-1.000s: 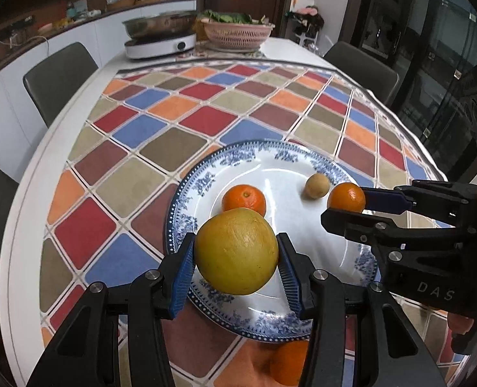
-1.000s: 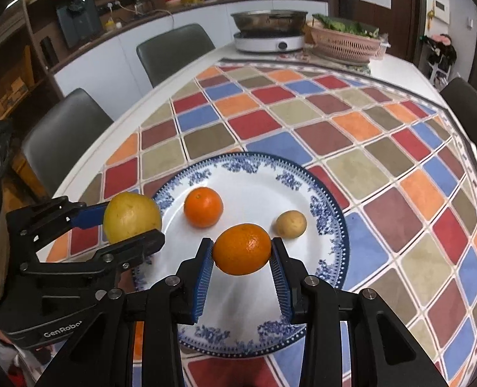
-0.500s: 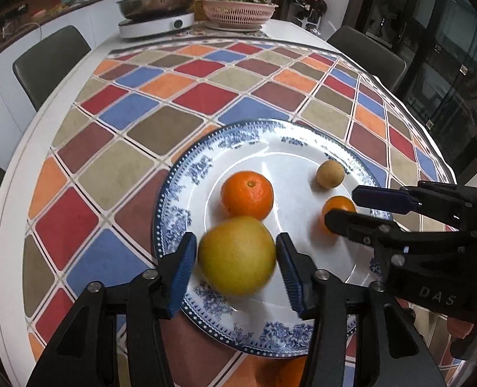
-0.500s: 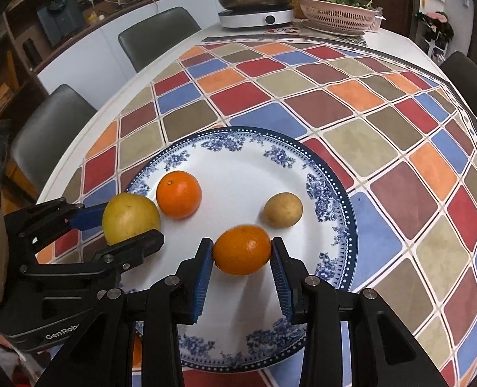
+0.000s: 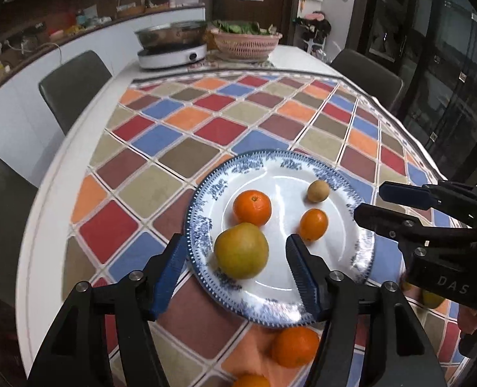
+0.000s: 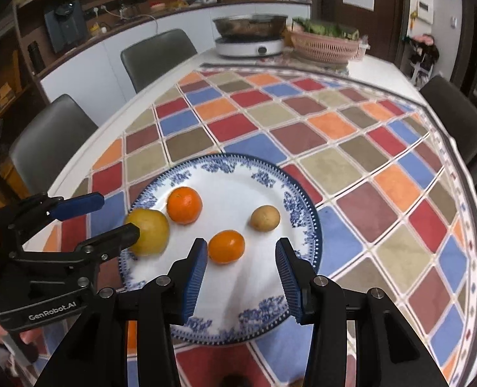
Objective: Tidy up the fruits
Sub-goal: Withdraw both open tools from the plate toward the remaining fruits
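Resting on plate [image 5: 361,251]: grapefruit [image 5: 241,255], orange [image 6: 226,246] (grippers opening).

Fruit, dishes and seats, counted

One round blue-and-white porcelain plate [image 5: 203,225] carries four fruits: one large yellow-green citrus [image 5: 241,254], two oranges, the bigger [image 5: 252,207] and the smaller [image 5: 313,224], and one small tan-brown fruit [image 5: 318,191]. Two more oranges [image 5: 294,346] lie off it on the checked cloth. Three grey chairs [image 6: 157,58], one pink basket [image 6: 327,46].

A checkered cloth [image 5: 180,135] is covering the surface ahead of the tool. Far beyond it, a steel pan [image 6: 249,25] is sitting on a white cooker [image 6: 249,46], with a pink basket [image 6: 327,46] of greens lying just beside. Grey chairs [image 5: 74,85] are standing around.
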Action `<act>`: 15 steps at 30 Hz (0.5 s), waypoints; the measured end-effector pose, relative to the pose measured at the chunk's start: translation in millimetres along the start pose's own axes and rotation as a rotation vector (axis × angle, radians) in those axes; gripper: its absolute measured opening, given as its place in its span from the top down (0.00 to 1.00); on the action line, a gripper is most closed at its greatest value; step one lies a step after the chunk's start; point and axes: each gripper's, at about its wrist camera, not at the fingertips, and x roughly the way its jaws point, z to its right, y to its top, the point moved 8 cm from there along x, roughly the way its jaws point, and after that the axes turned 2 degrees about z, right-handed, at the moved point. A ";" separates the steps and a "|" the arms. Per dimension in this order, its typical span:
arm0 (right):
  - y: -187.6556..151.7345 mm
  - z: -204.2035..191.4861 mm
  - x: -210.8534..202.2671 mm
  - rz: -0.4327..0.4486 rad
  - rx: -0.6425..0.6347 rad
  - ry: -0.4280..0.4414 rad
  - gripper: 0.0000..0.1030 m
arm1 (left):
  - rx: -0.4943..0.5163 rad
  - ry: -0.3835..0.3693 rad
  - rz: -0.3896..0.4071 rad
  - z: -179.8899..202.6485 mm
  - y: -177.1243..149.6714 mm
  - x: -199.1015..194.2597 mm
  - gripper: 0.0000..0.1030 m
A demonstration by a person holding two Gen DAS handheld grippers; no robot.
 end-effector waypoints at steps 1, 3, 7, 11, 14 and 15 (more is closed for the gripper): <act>0.3 -1.5 -6.7 0.010 -0.003 -0.003 0.56 | 0.001 0.007 0.019 0.3 0.5 -10.7 0.36; 0.4 -6.3 -22.7 0.035 -0.006 -0.001 0.56 | -0.004 0.010 0.044 0.8 0.6 -26.3 0.35; -3.4 -13.1 -50.0 0.088 -0.004 0.000 0.47 | -0.016 0.003 0.083 3.3 -2.4 -56.7 0.30; -13.4 -19.0 -75.6 0.124 -0.004 -0.015 0.47 | -0.024 0.014 0.129 7.1 -13.3 -88.6 0.24; -25.6 -22.2 -94.0 0.143 0.012 -0.017 0.43 | -0.041 0.020 0.152 9.8 -25.2 -107.7 0.20; -30.9 -23.3 -100.3 0.150 0.017 -0.021 0.40 | -0.043 0.021 0.158 11.1 -29.4 -113.4 0.19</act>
